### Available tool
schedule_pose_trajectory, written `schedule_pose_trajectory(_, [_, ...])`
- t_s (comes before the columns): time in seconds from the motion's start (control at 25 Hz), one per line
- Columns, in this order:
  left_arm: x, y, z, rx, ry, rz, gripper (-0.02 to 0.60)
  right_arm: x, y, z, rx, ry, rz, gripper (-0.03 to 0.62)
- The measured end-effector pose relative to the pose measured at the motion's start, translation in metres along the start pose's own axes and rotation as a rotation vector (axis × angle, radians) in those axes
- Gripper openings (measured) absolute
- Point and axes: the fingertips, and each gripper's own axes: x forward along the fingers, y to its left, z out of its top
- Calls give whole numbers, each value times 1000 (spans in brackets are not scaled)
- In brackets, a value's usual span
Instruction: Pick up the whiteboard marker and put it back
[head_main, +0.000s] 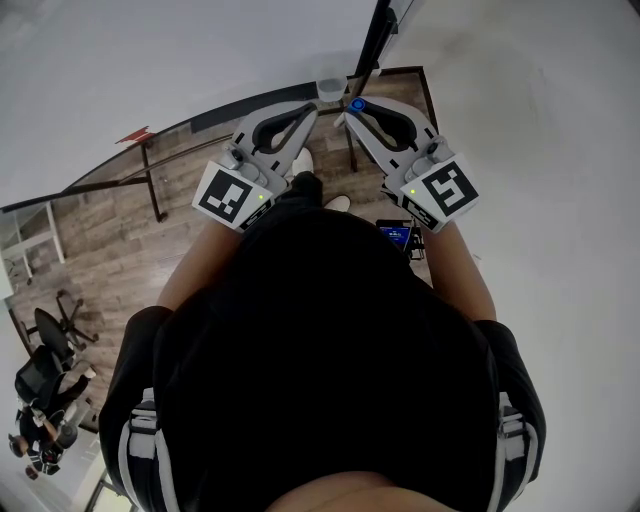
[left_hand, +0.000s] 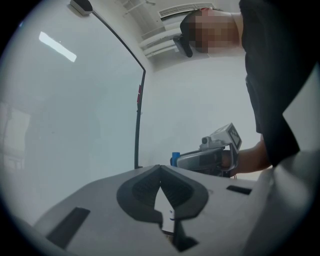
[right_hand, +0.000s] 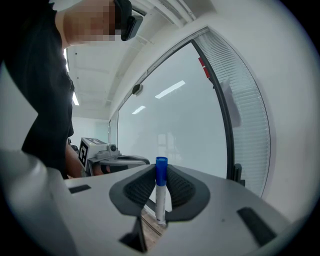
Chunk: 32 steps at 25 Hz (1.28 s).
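Arms: both forearms are raised in front of the person's chest, above the wood floor (head_main: 110, 230).
Left gripper (left_hand: 160, 170): its fingers (left_hand: 142, 187) meet at the tips with nothing between them. It is empty and sits just beside the right one, apart from it.
Right gripper (right_hand: 161, 170): its fingers (right_hand: 182, 189) are clamped on the whiteboard marker (right_hand: 160, 200).
Marker position: it is held at the right fingertips, off any surface and in front of the whiteboard.
Marker axis: it stands upright across the fingers. The blue cap sits just above the pads and the white barrel hangs below them.
Key relation: the marker is already in the right gripper, so the right hand should make the coming move. The left gripper only stands by.
Whiteboard (right_hand: 175, 125): it is directly ahead of both grippers, a pale glossy panel with a black frame (right_hand: 227, 125) down its right side.
Return spot: no view clearly shows a tray or ledge, so I cannot tell where the marker belongs.
Stage, as I judge it: the pick-up looks done and the put-back has not happened yet.
Next move calls for: turning the barrel to lie along whatever rail it rests on, then parting the fingers.
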Motion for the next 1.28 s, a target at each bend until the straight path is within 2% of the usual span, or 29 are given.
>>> schedule_pose_trajectory(0.44, [0,-2,-2,6,3,5,5,-5,1,0,1,-1,-15,64])
schedule_pose_trajectory(0.68, [6,28,-4,-6,4,10,5,20,-13,1,21,19,-14,64])
schedule_pose_trajectory(0.92, [10,36,-15,-13,3,8,5,29,-20,-15,32,43,-9,64])
schedule_pose_trajectory(1.28, [16,49,-11,6,-4,19,5,45,-32,-22,53,74,-10,64])
